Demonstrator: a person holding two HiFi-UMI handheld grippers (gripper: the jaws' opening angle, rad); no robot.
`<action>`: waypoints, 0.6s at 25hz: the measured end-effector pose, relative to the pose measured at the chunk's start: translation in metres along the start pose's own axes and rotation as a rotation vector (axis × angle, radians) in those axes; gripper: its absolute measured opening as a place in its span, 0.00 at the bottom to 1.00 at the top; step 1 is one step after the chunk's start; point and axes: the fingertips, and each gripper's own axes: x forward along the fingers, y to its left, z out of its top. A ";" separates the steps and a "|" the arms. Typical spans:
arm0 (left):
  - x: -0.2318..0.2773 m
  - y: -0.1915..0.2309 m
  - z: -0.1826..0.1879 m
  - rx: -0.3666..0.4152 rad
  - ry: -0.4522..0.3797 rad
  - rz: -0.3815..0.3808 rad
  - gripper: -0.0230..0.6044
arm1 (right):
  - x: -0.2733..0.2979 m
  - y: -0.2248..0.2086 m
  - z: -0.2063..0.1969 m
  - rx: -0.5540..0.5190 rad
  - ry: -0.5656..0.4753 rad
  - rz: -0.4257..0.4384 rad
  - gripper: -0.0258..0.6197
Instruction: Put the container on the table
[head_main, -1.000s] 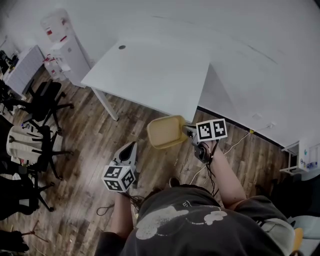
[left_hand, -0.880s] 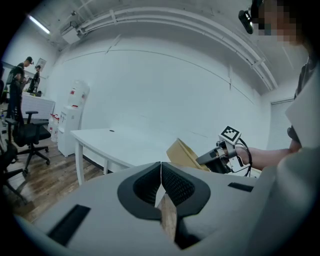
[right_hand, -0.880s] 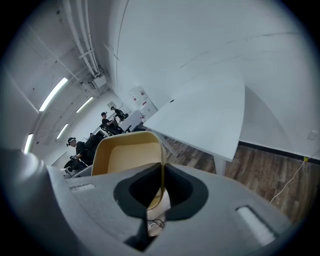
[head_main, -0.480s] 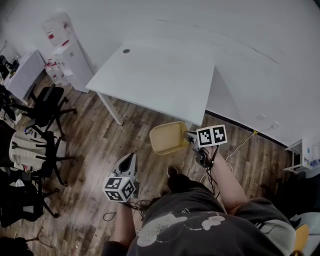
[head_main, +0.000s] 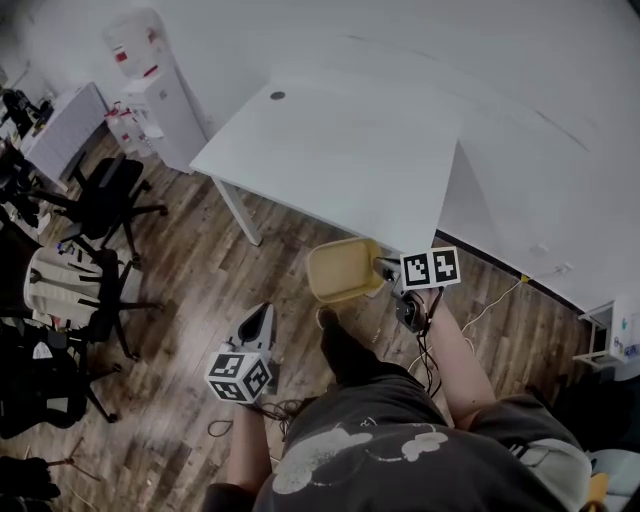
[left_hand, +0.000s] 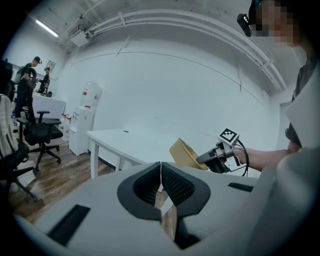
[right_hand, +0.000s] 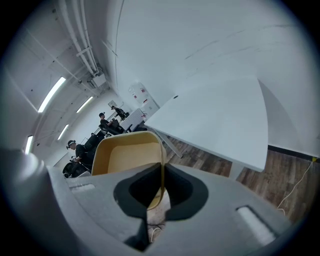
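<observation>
A shallow yellow container (head_main: 345, 270) hangs in the air just off the near edge of the white table (head_main: 340, 150). My right gripper (head_main: 383, 268) is shut on its right rim, and in the right gripper view the thin wall of the container (right_hand: 131, 156) runs between the jaws. The left gripper view shows the container (left_hand: 186, 154) at mid right, tilted, beside the table (left_hand: 135, 141). My left gripper (head_main: 260, 318) is lower, over the wooden floor, with its jaws shut and nothing in them (left_hand: 160, 186).
The table's near leg (head_main: 237, 212) stands left of the container. A white cabinet with a water dispenser (head_main: 165, 105) is at the far left. Black office chairs (head_main: 105, 200) crowd the left side. A cable (head_main: 490, 305) lies on the floor at right.
Both grippers have moved toward the table. The yellow container, still held, is now closer to the table's near edge.
</observation>
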 end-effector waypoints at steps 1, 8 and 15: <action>0.004 0.005 0.001 0.000 0.003 0.004 0.05 | 0.006 -0.001 0.005 0.001 -0.001 0.003 0.06; 0.048 0.046 0.021 -0.001 0.016 0.036 0.05 | 0.053 -0.028 0.055 0.035 0.006 0.010 0.06; 0.104 0.095 0.057 -0.004 0.023 0.058 0.05 | 0.103 -0.048 0.123 0.052 0.000 0.014 0.06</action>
